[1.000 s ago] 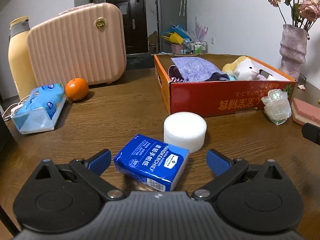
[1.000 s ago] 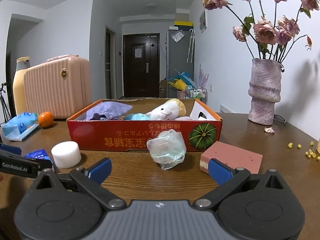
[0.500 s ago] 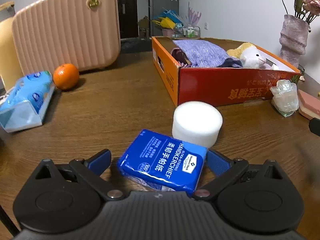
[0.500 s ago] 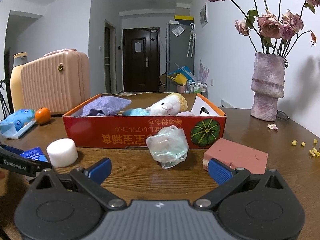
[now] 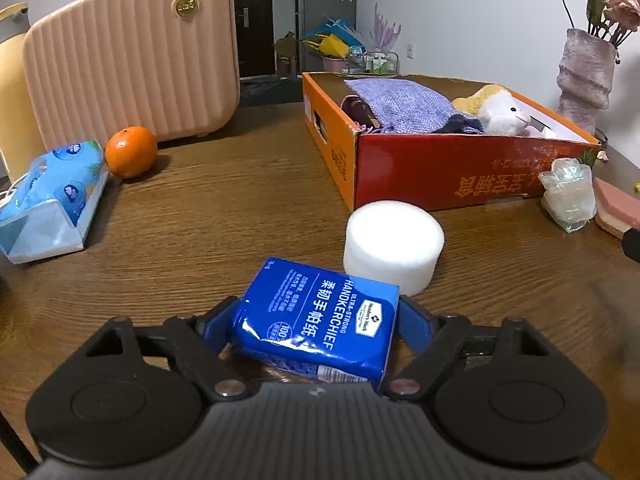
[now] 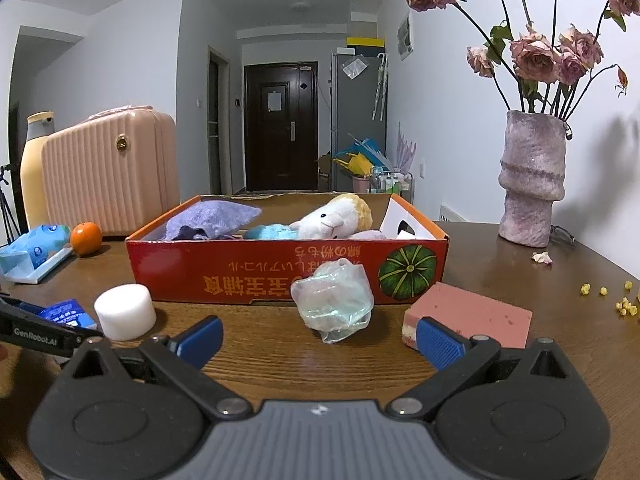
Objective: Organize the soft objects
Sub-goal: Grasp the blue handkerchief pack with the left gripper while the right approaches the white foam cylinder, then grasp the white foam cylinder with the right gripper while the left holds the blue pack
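the left gripper (image 5: 318,322) has been brought fwd over the blue handkerchief tissue pack (image 5: 320,320), and its jaws have just been closing: the pack, which lay loose between wide-apart pads a sec ago, is now bracketed on both sides, pads at or against its short edges. contact looks made, but a firm squeeze can't be confirmed; the pack is not yet lifted and rests on the table. this is judged the grasp step, w/ the carry to the box to follow. the right gripper (image 6: 320,338) is held released, nothing between the pads, unmoved.

just beyond the pack a white foam cylinder (image 5: 394,246) is seen, close by. further right, a crumpled clear plastic bag (image 6: 334,306) and a pink sponge block (image 6: 476,314) are left in front of the red cardboard box (image 6: 256,272), already holding a purple knit cloth (image 5: 402,106) and a plush sheep (image 6: 334,218).

the wooden table (image 5: 224,208) also carries a soft tissue pack (image 5: 52,192), an orange (image 5: 131,152), a pink ribbed suitcase (image 5: 132,52) and a vase of dried roses (image 6: 532,178). beyond, a dark door is seen in a hallway.
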{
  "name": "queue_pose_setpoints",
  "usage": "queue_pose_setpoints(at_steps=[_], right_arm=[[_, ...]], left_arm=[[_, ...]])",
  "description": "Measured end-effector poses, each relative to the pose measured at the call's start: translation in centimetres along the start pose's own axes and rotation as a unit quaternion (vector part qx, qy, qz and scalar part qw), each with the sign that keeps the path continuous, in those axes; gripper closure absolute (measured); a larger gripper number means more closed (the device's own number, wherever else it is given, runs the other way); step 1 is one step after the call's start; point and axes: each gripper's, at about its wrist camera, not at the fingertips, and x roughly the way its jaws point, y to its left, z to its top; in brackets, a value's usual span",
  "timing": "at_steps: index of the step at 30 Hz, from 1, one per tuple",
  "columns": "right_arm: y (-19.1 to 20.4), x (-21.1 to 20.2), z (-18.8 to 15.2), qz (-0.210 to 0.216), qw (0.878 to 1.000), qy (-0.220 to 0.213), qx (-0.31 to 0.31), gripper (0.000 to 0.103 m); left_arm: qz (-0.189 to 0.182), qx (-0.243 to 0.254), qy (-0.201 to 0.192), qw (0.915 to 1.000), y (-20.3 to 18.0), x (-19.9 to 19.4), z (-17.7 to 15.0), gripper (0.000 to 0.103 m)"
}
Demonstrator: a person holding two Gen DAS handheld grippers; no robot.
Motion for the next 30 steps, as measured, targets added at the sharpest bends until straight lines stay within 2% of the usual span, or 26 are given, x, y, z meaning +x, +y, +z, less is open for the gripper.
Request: queue_pose_setpoints(at_steps=[19,30], right_arm=[[0.9,0.3,0.0,0.011,1.000,0.002,-0.007,0.000],[4.6,1.2,0.3,0.042,0.999,0.005,-0.017,0.000]], left_arm=[[0.058,-0.048,-0.054,0.9957,2.6,-3.2,-0.1,0.020],[0.069,-0.065,-0.069,0.9931,3.6,-4.1,0.0,0.020]])
